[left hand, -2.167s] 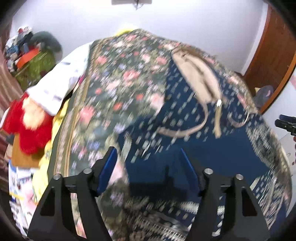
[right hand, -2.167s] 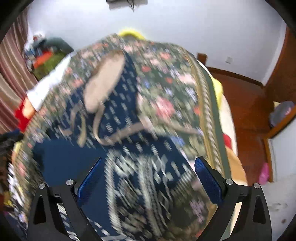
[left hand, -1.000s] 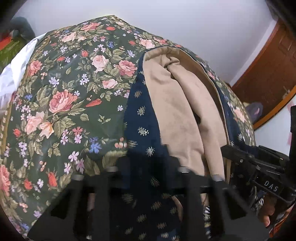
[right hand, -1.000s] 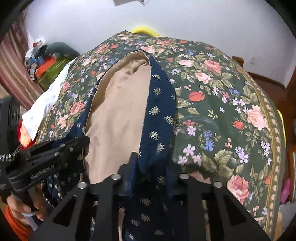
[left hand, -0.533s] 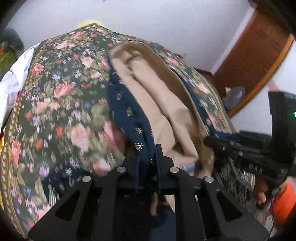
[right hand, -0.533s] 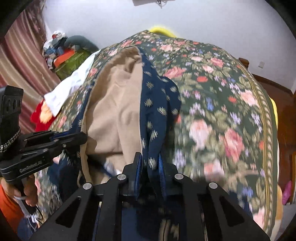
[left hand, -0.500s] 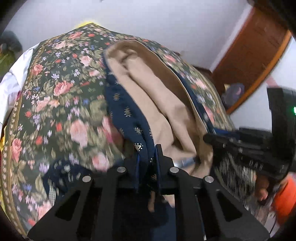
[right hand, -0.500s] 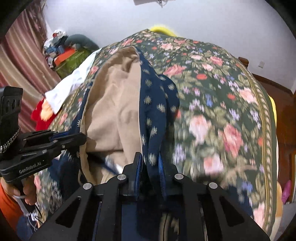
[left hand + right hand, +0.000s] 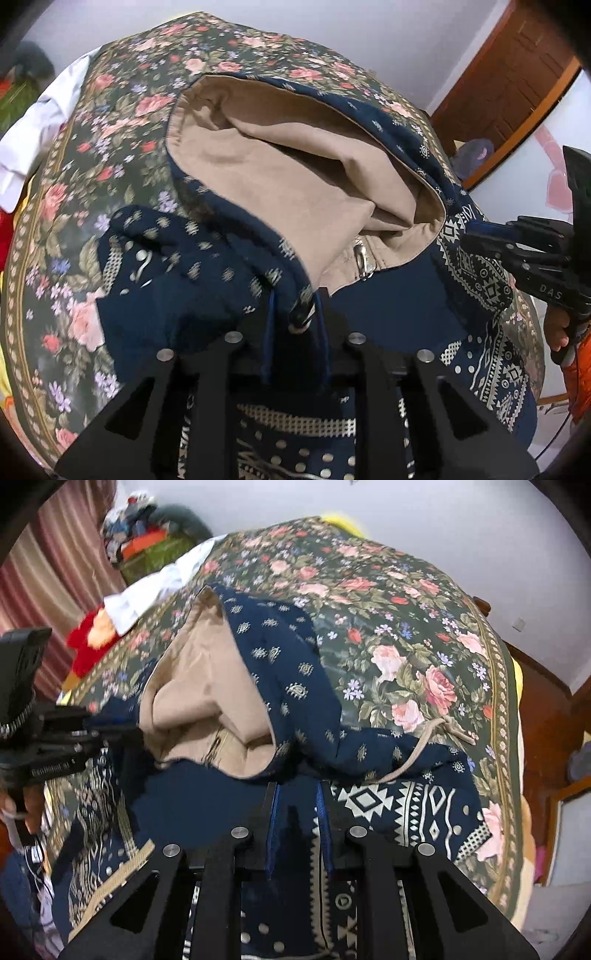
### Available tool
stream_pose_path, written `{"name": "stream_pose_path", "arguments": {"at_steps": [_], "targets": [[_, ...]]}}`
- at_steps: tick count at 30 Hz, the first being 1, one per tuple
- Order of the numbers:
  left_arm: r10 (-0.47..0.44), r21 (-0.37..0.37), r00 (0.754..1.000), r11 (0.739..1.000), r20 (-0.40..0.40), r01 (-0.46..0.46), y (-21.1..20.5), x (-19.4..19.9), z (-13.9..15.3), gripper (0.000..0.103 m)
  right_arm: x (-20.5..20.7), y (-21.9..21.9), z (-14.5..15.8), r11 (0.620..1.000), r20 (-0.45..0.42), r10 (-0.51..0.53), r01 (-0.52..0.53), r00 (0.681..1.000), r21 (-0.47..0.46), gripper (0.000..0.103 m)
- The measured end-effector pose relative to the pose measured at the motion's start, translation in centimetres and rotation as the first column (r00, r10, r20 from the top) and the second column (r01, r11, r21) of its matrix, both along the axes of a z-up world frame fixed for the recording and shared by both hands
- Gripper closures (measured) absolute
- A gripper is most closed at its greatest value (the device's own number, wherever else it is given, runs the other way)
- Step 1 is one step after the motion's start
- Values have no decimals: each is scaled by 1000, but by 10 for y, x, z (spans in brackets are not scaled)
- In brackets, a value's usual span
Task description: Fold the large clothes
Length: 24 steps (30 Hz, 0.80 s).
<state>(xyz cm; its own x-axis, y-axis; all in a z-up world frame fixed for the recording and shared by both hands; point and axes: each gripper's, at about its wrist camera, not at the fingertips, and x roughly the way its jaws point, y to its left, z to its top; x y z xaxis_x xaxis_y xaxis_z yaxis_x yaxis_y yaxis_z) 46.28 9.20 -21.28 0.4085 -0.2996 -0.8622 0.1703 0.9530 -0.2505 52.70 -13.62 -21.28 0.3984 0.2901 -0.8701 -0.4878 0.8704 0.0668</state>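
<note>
The left gripper (image 9: 293,325), jaws opening, has a fold of the navy hoodie (image 9: 207,288) between them, the right gripper (image 9: 297,805) is clenched on its hem, and beyond, the tan-lined hood (image 9: 207,686) lies on the floral bed (image 9: 406,627).

I'm working in a home bedroom — a bed under a floral bedspread (image 9: 406,635) fills most of my view, set against a plain white wall (image 9: 443,513). There's a wooden door (image 9: 517,88), a striped curtain (image 9: 48,565) and a pile of belongings (image 9: 147,528) heaped in the corner — lived-in clutter, not a lab's.
</note>
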Motion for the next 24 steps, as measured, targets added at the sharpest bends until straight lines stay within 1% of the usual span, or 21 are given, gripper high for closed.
{"name": "stream_pose_path", "arguments": {"at_steps": [1,2,3,4,5,6,8,11,12,14,15,19,21,22,23,24], "targets": [[1,-3,1000,1000,-2,-1,3,-1,1,78,0,0,4,1000,11,1,-1,1000,0,87],[4,-2,1000,1000,-2,-4,5,-1,5,69,1,0,10,1000,30,-3,3,1000,4,87],[12,9,1000,1000,7,-12,9,-1,10,63,1,1,15,1000,45,-8,7,999,13,87],[17,16,1000,1000,22,-17,10,-3,16,54,4,0,20,1000,59,-14,13,998,26,87],[24,18,999,1000,42,-24,13,-2,21,50,7,1,27,999,74,-24,21,997,46,87],[34,16,997,999,65,-35,17,0,26,48,11,2,33,998,85,-30,25,996,60,87],[52,17,996,998,77,-53,23,9,31,44,18,8,41,997,105,-35,27,994,78,87],[90,22,993,995,74,-92,35,33,29,44,34,25,44,998,142,-37,29,989,62,87],[115,29,991,993,64,-117,40,45,24,44,45,34,39,999,149,-28,23,988,35,87],[148,29,988,988,46,-150,46,59,14,44,61,49,26,1000,135,-19,22,991,-22,87],[159,23,987,987,36,-160,50,65,9,44,73,58,11,997,121,-17,26,993,-69,87],[167,-13,986,986,8,-167,57,80,-11,44,102,69,-35,980,94,-30,48,995,-191,87],[160,-15,987,987,1,-160,59,85,-18,44,107,66,-51,974,106,-23,47,994,-220,85],[155,-12,988,988,0,-154,58,87,-21,44,107,64,-54,973,122,-26,54,992,-226,74],[148,-4,989,989,0,-148,58,91,-25,44,106,61,-55,966,162,-36,76,986,-248,51],[143,5,990,990,1,-143,58,93,-27,44,105,59,-54,955,206,-45,102,977,-278,36]]}}
